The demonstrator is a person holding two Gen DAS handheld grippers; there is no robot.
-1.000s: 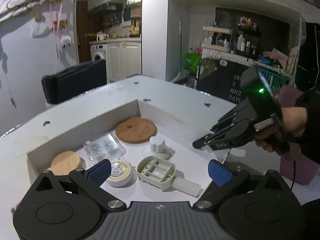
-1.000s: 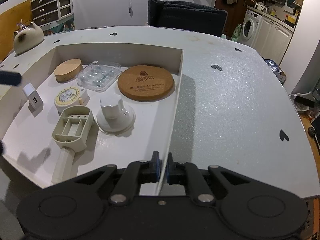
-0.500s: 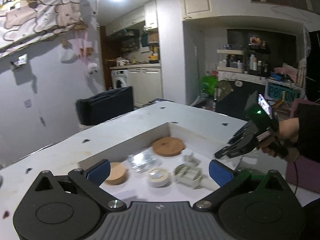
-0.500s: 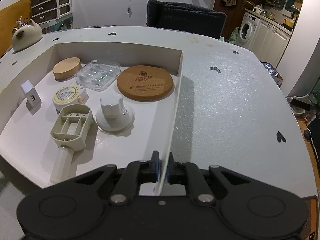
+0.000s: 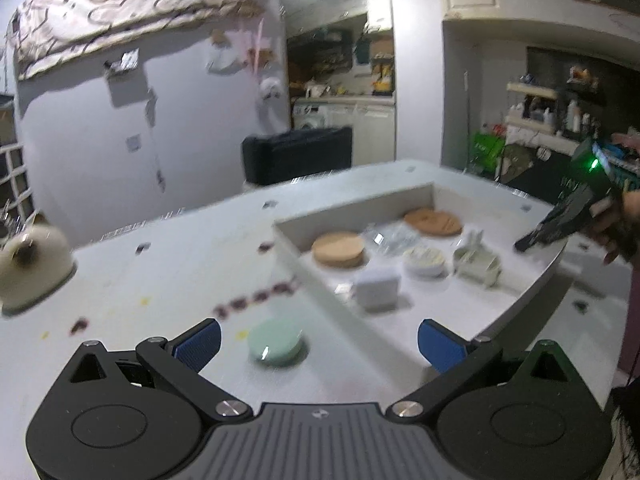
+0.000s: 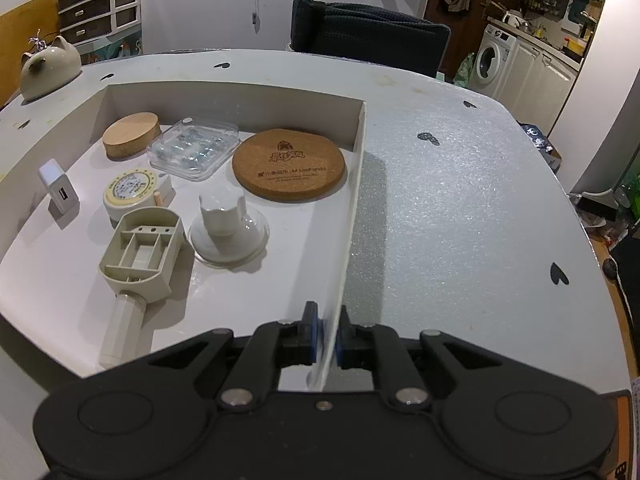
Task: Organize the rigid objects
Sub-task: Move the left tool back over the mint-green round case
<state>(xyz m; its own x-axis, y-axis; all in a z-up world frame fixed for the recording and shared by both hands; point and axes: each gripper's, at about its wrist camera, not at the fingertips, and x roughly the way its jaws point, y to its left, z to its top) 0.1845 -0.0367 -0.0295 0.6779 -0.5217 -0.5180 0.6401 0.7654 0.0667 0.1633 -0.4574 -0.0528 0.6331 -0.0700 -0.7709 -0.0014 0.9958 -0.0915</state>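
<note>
My right gripper pinches the tray wall at its near end | my left gripper gapes wide, empty | mint disc between its fingers, on table | tray at 2 o'clock.

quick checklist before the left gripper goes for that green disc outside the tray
1. Left gripper open, nothing between the jaws: ok.
2. Green disc in line ahead of it on the table, outside the tray: ok.
3. Right gripper clamped on the tray wall: ok.
4. Free floor in the tray beside the white charger: ok.
5. Sharp view of the disc: not ok, left wrist picture is blurred.
</note>
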